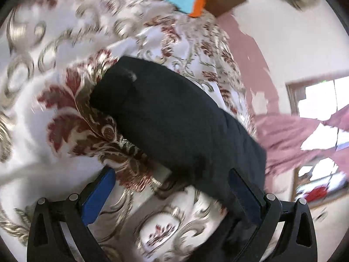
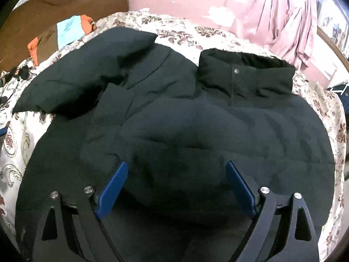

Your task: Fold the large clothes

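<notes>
A large black padded jacket lies front-up on a floral bedspread. Its collar with a snap button points to the far side, and one sleeve lies bent across the left shoulder. My right gripper hovers open over the jacket's body, with nothing pinched between its blue pads. In the blurred left wrist view, a black sleeve runs diagonally across the bedspread. My left gripper stands wide open at the sleeve's near end, its right finger over the fabric, pads not pressing on it.
A brown board stands behind the bed with a light-blue and orange cloth against it. Pink curtains hang at the right by a window. Small dark items lie at the bed's left edge.
</notes>
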`<state>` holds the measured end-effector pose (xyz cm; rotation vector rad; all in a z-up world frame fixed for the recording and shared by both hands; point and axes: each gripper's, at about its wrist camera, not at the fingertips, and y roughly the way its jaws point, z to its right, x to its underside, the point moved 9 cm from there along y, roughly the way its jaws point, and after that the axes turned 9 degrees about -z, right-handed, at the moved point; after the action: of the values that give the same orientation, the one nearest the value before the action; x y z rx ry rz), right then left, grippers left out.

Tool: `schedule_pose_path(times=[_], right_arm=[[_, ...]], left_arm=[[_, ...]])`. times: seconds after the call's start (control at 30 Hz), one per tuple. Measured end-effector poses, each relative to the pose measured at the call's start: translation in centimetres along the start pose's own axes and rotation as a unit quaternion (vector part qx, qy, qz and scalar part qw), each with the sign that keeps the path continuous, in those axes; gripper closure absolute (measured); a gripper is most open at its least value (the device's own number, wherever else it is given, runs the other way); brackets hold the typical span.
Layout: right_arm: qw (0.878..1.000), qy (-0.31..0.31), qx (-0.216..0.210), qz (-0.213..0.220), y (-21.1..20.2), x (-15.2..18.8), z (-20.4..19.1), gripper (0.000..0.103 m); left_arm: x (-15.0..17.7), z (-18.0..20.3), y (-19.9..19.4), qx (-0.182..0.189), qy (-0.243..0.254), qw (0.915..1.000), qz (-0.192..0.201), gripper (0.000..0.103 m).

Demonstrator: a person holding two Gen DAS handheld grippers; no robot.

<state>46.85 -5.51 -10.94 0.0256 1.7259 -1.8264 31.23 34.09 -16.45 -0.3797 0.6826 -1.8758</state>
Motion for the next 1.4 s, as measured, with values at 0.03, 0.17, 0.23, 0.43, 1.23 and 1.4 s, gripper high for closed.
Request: schedule_pose_path(times=[0.03, 0.17, 0.23, 0.43, 1.23, 1.4], right_arm=[[1.000, 0.003, 0.003, -0.003, 0.3, 0.2, 0.0, 0.015], [1.000, 0.012, 0.013, -0.009, 1.1, 0.7, 0.2, 0.015], [1.000, 0.013, 0.017, -0.012, 1.6, 1.0, 0.2, 0.015], [0.999, -0.001, 0.042, -0.010, 2.4, 1.6, -0.3, 0.012], [0.995, 0.073, -0.014, 0.061, -5.3, 5.0, 4.8, 0.011], [0.991, 0.106, -0.021, 0.085, -6.8, 5.7, 6.9, 0.011]], left_arm=[[-0.1, -0.1, 0.3, 0.012, -0.015, 0.9998, -0.001, 0.000], [-0.6, 0.2, 2.3, 0.031, -0.037, 0.9986, -0.019, 0.000], [-0.9, -0.2, 3.4, 0.031, -0.057, 0.9973, -0.034, 0.000], [-1.0, -0.8, 4.1, 0.036, -0.105, 0.9935, -0.026, 0.000], [0.4, 24.1, -6.8, 0.129, 0.334, 0.9204, 0.156, 0.094], [7.3, 31.6, -6.8, 0.146, 0.466, 0.8638, 0.123, 0.095]])
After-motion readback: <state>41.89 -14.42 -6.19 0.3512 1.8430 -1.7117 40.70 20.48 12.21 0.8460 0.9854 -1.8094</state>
